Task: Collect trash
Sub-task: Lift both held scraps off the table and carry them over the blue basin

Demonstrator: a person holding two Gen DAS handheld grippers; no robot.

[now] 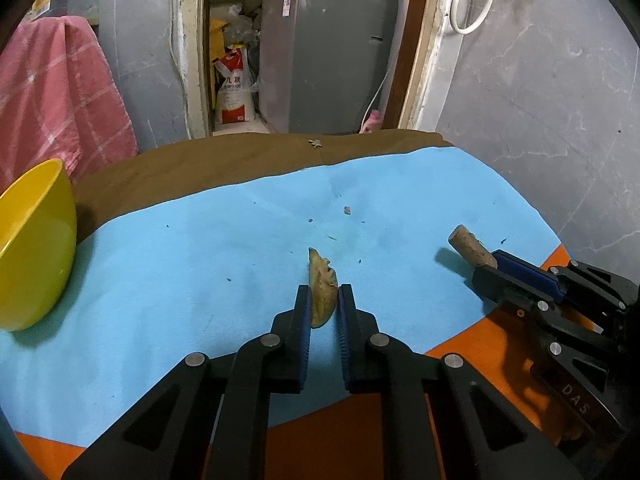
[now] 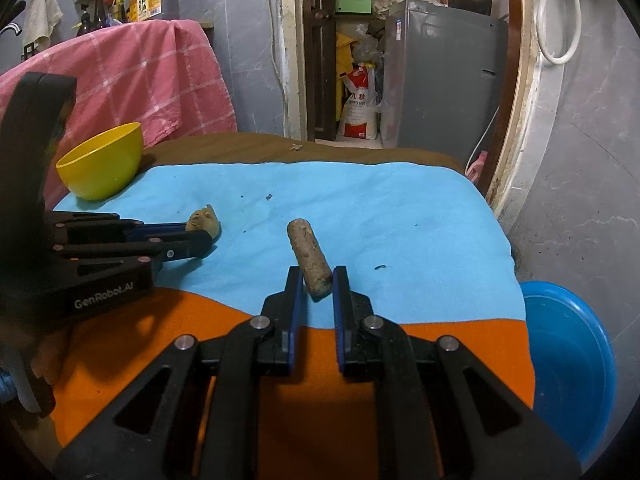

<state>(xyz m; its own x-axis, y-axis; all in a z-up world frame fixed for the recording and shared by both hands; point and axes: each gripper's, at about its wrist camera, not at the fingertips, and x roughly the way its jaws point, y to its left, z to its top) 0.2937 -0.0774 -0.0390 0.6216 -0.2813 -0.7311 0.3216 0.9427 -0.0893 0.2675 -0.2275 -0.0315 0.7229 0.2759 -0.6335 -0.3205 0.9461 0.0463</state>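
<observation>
A curled yellow-brown peel [image 1: 320, 276] lies on the light-blue cloth [image 1: 200, 240], and my left gripper [image 1: 324, 293] is shut on its near end, a pad against each side. From the right wrist view the same left gripper [image 2: 200, 234] comes in from the left with the peel [image 2: 204, 218] at its tips. A short brown stick-like stub [image 2: 308, 256] points away from me over the cloth, with my right gripper [image 2: 316, 280] shut on its near end. That right gripper [image 1: 486, 266] and the stub [image 1: 466, 244] also appear at the right of the left wrist view.
A yellow bowl [image 1: 36, 248] [image 2: 100, 164] stands at the cloth's far left. A blue basin [image 2: 568, 360] sits low beyond the table's right edge. Small scraps [image 1: 347, 210] [image 2: 269, 197] dot the cloth. A pink towel [image 1: 52, 92] hangs behind the bowl; an orange cloth [image 2: 200, 340] covers the near edge.
</observation>
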